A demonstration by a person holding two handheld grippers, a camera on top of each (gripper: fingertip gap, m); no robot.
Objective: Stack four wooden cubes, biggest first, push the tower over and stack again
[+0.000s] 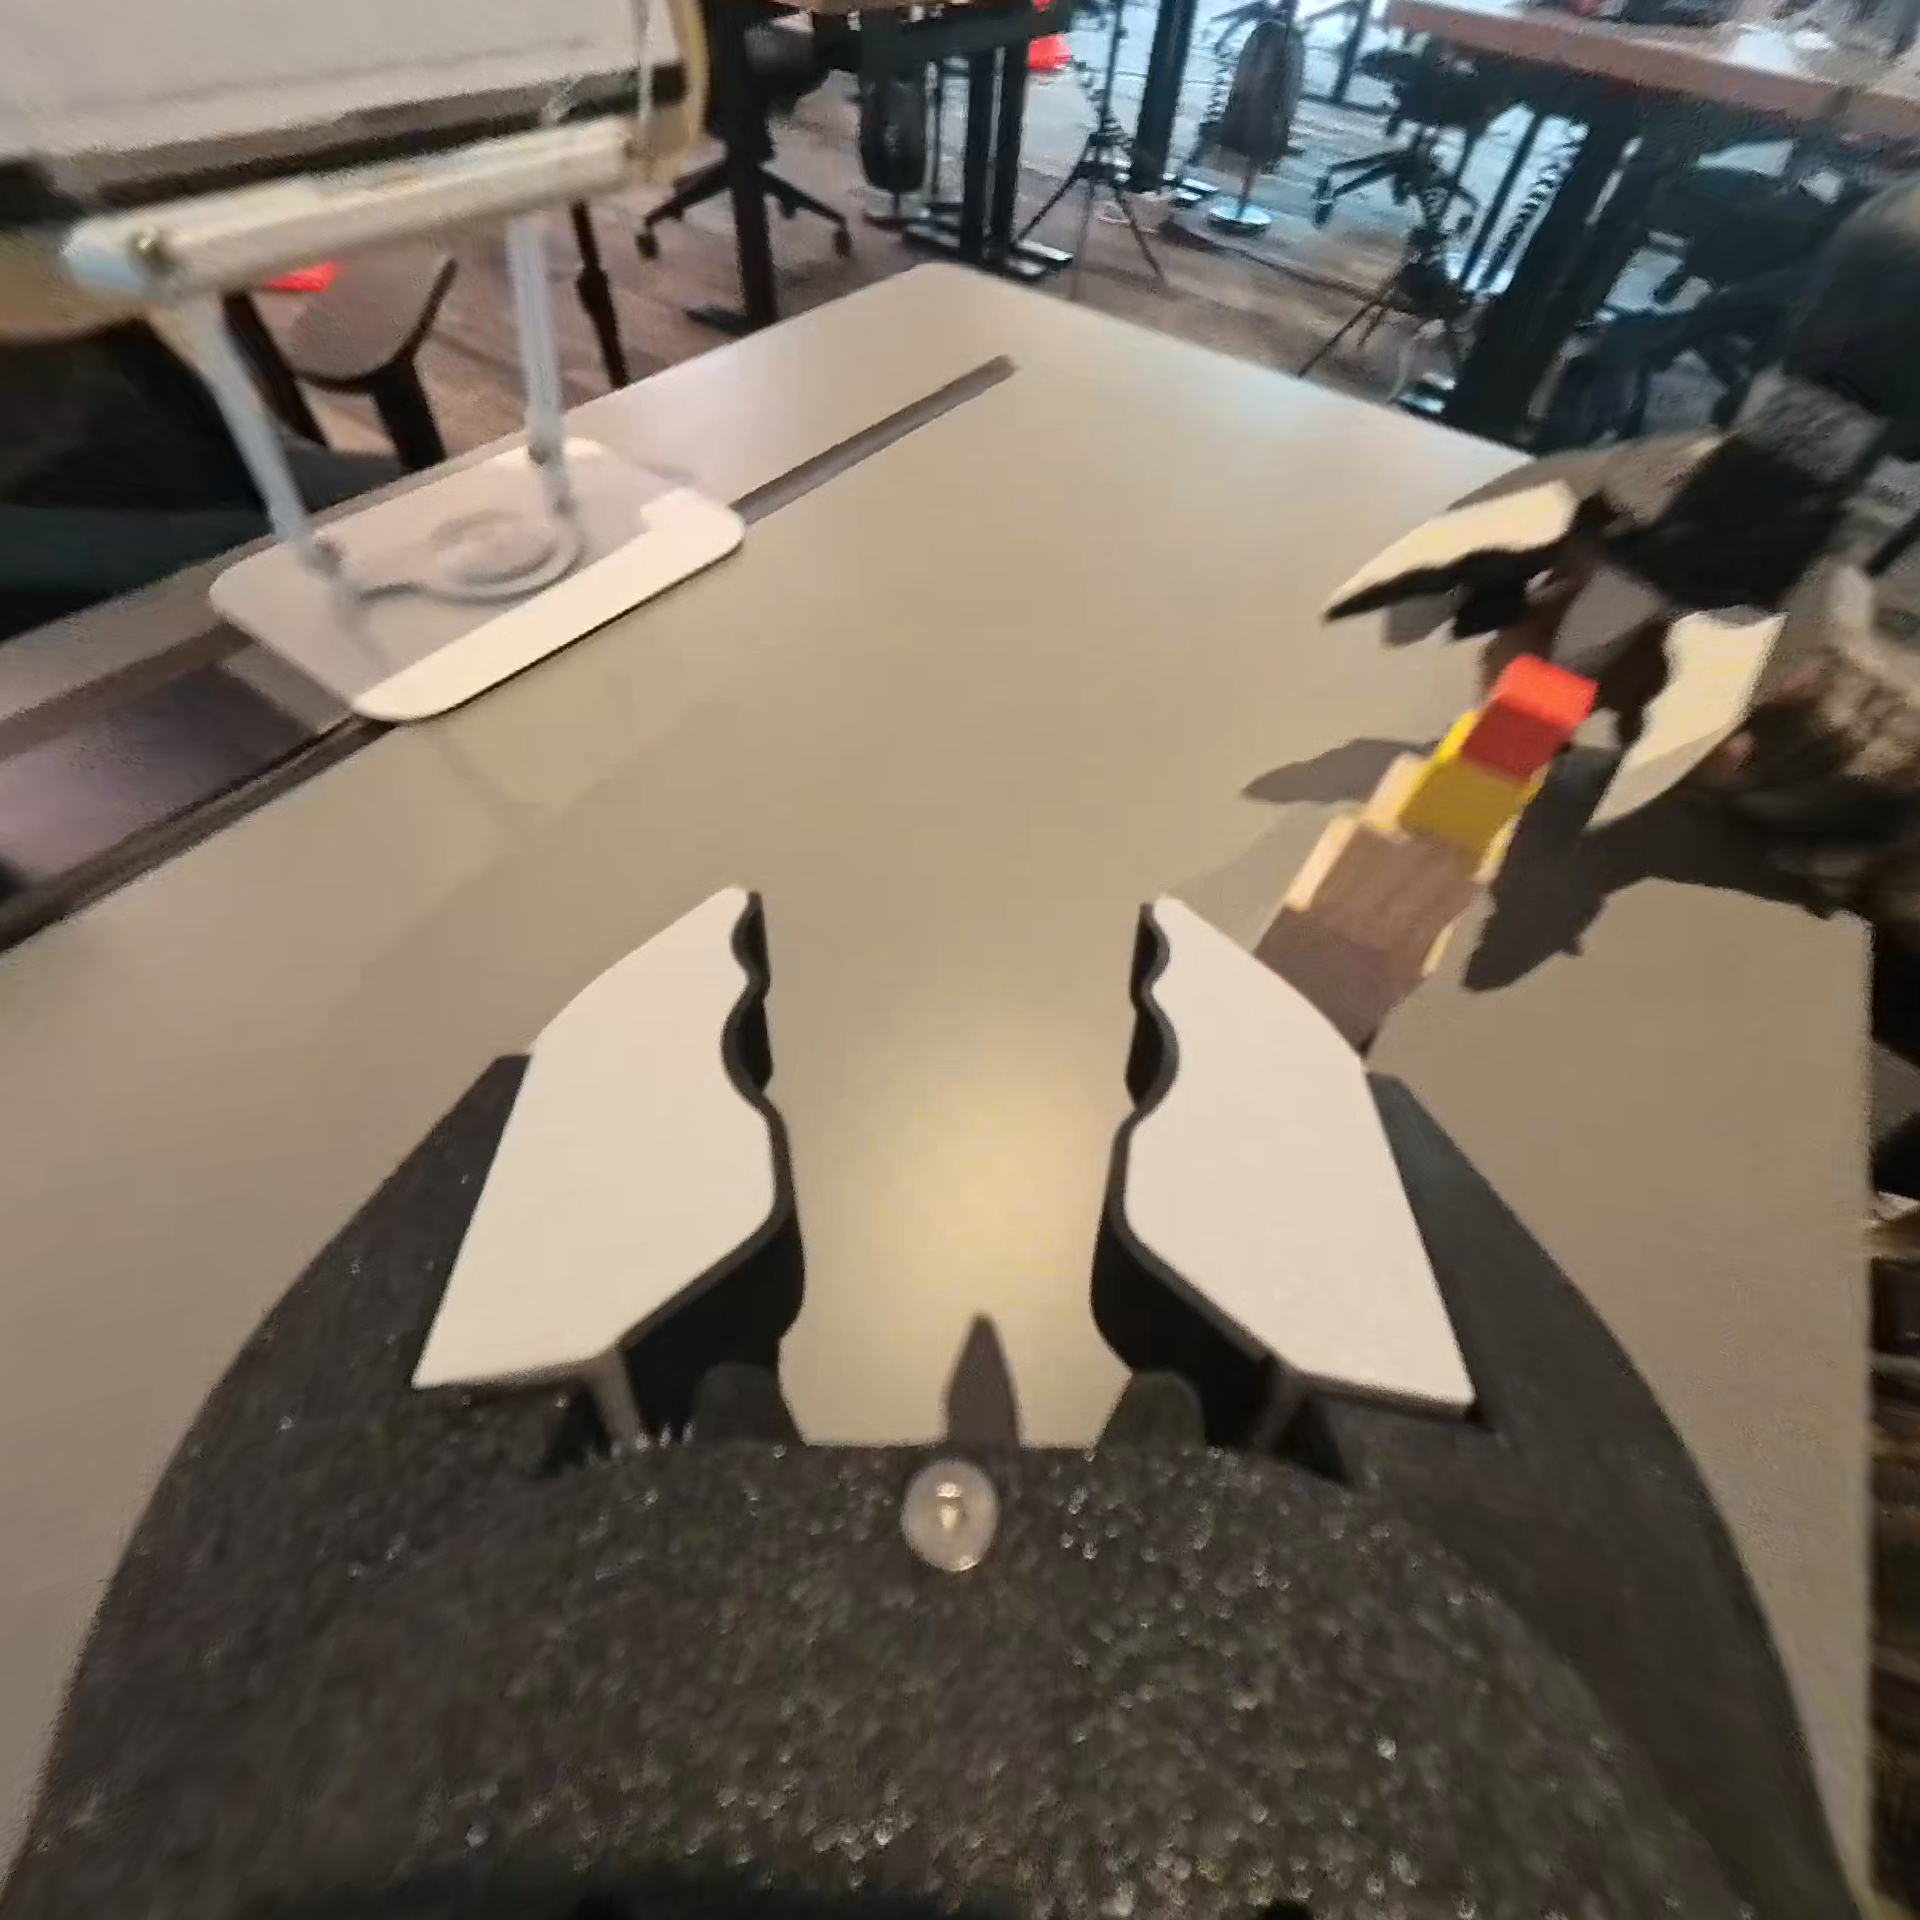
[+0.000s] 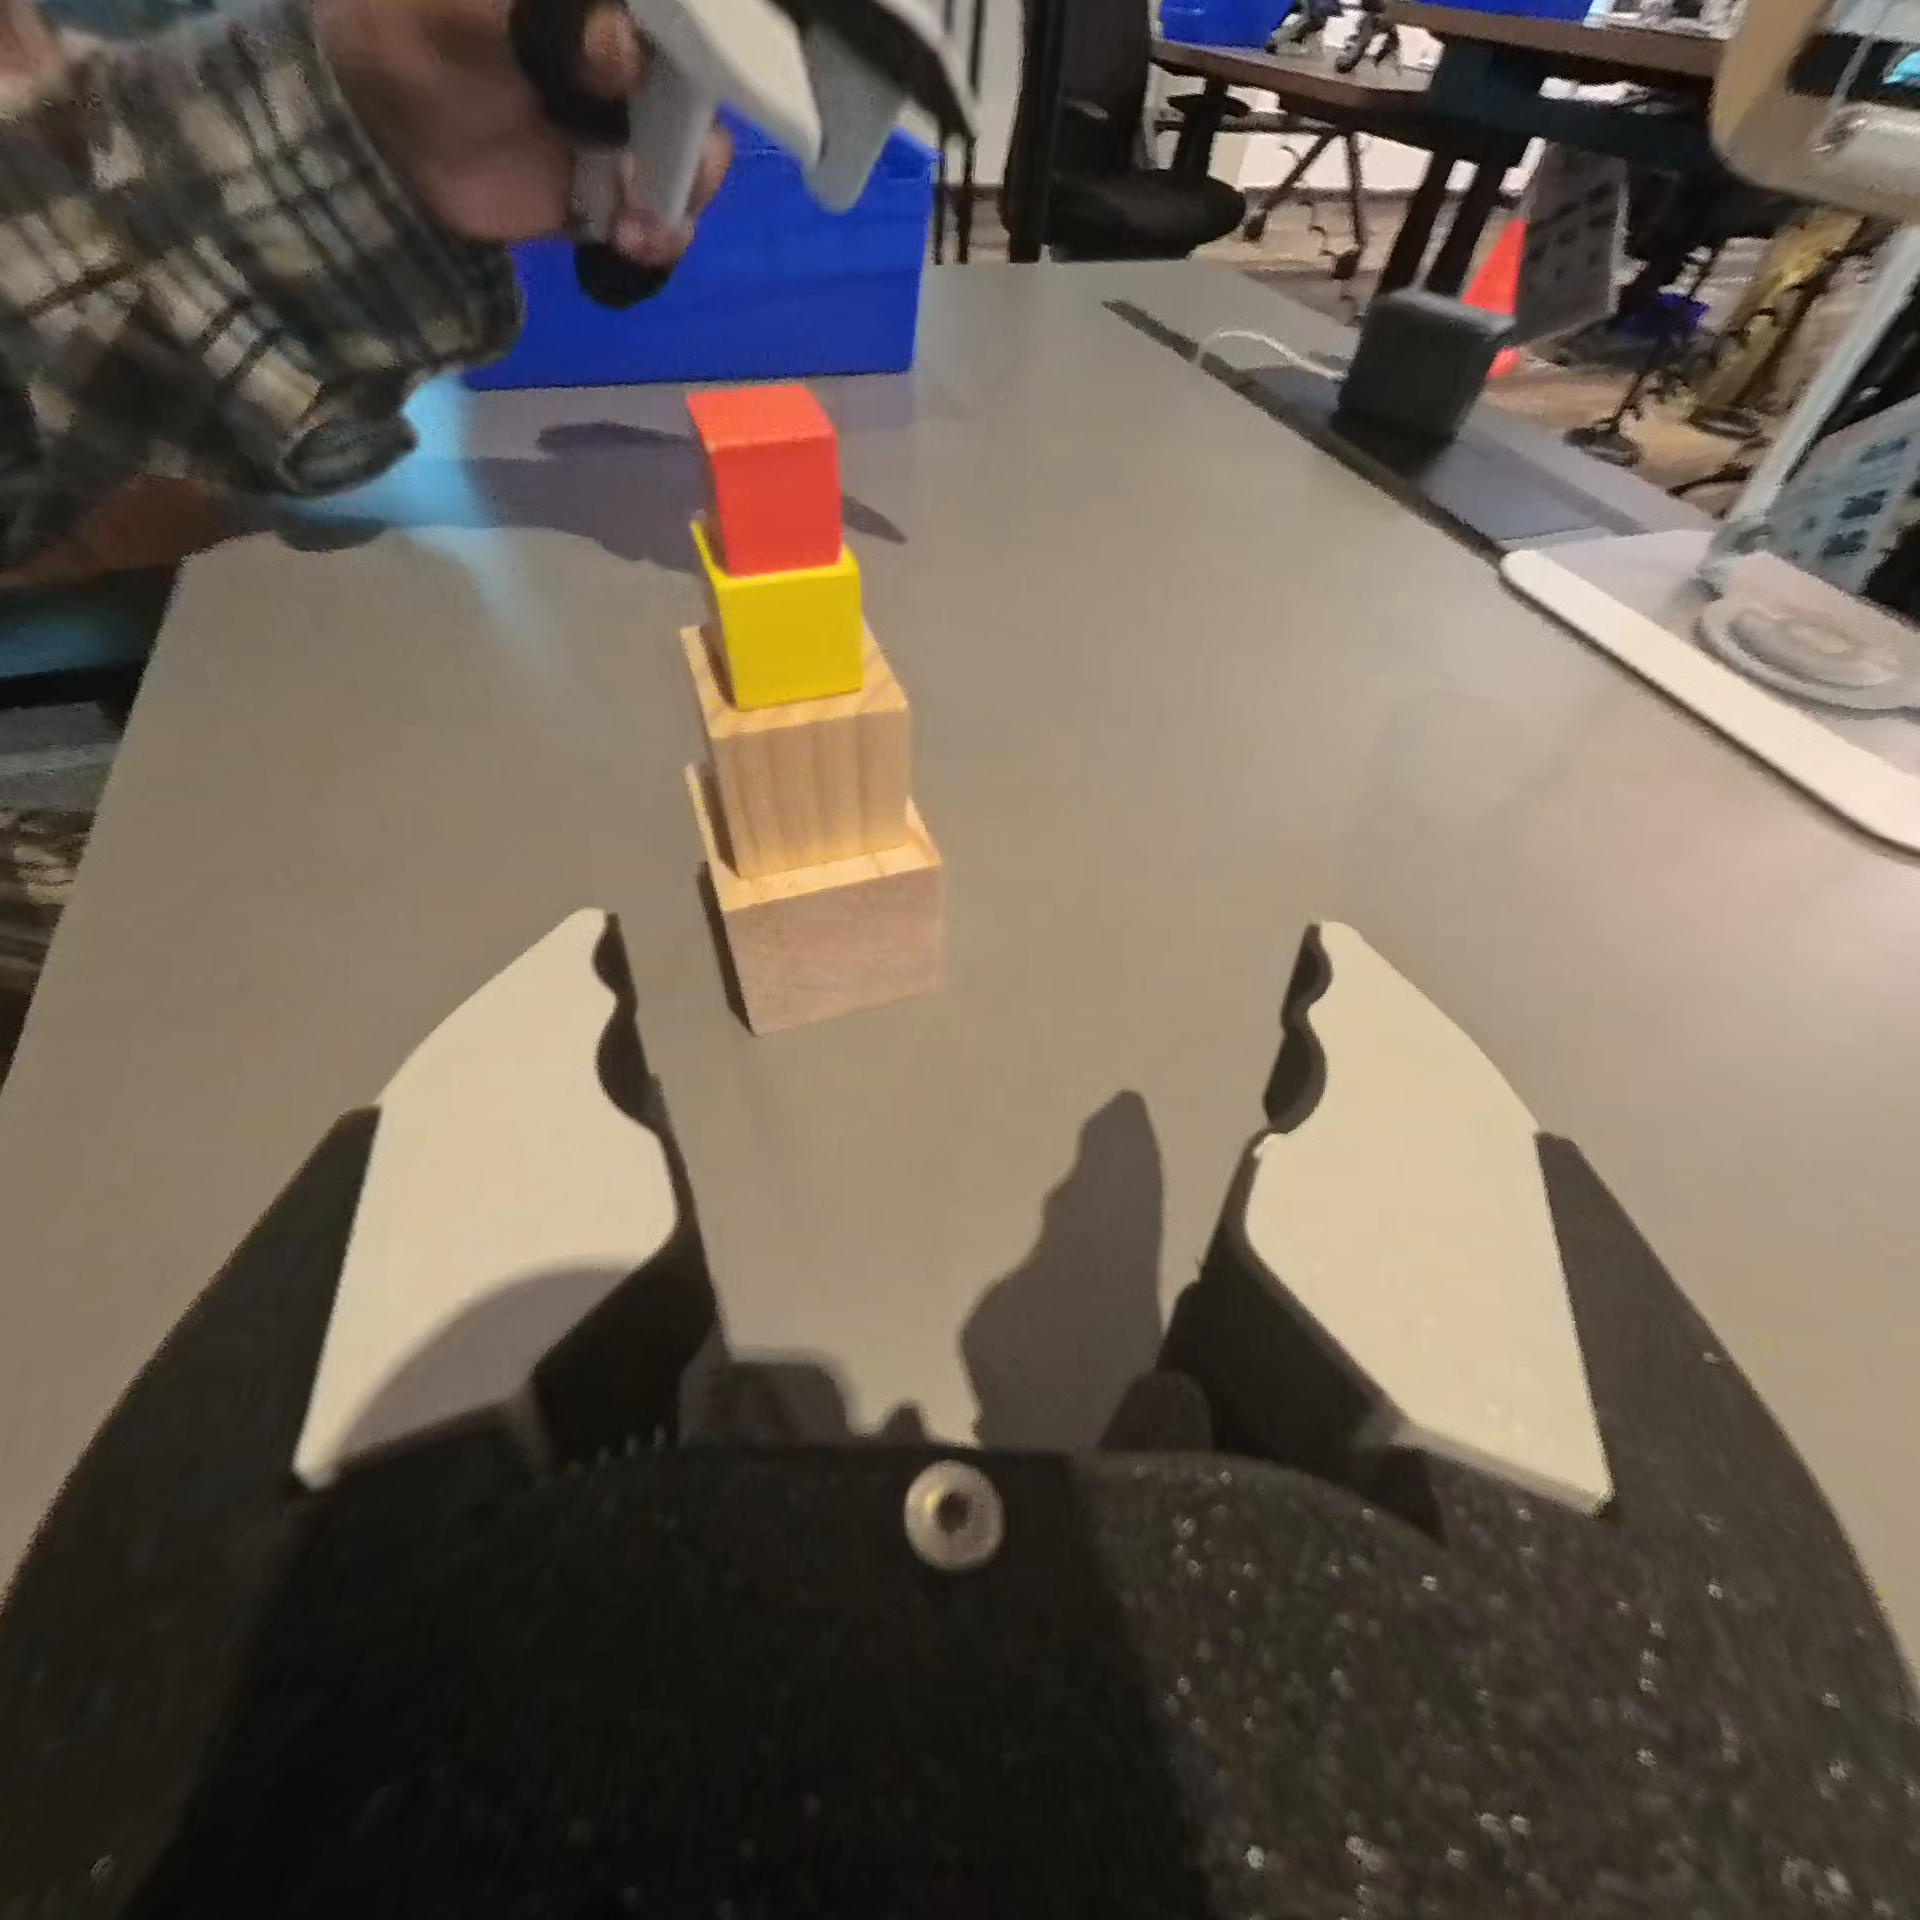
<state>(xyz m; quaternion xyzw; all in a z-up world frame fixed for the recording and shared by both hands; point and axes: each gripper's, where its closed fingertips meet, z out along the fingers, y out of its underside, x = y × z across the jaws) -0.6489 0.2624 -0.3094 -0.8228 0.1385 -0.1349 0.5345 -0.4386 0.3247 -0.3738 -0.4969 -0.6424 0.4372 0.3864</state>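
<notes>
Right tongs (image 2: 956, 935) just short of tower (image 2: 800, 717)

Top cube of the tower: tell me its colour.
Red: the top cube shows best in the right wrist view.

Grey table (image 2: 1143, 644), office chairs (image 1: 748, 197), dark desks (image 1: 1621, 73), wooden floor (image 1: 1195, 301)

Four cubes: two plain wooden (image 2: 831, 940) (image 2: 810, 774), one yellow (image 2: 792, 636), one red (image 2: 771, 488).
</notes>
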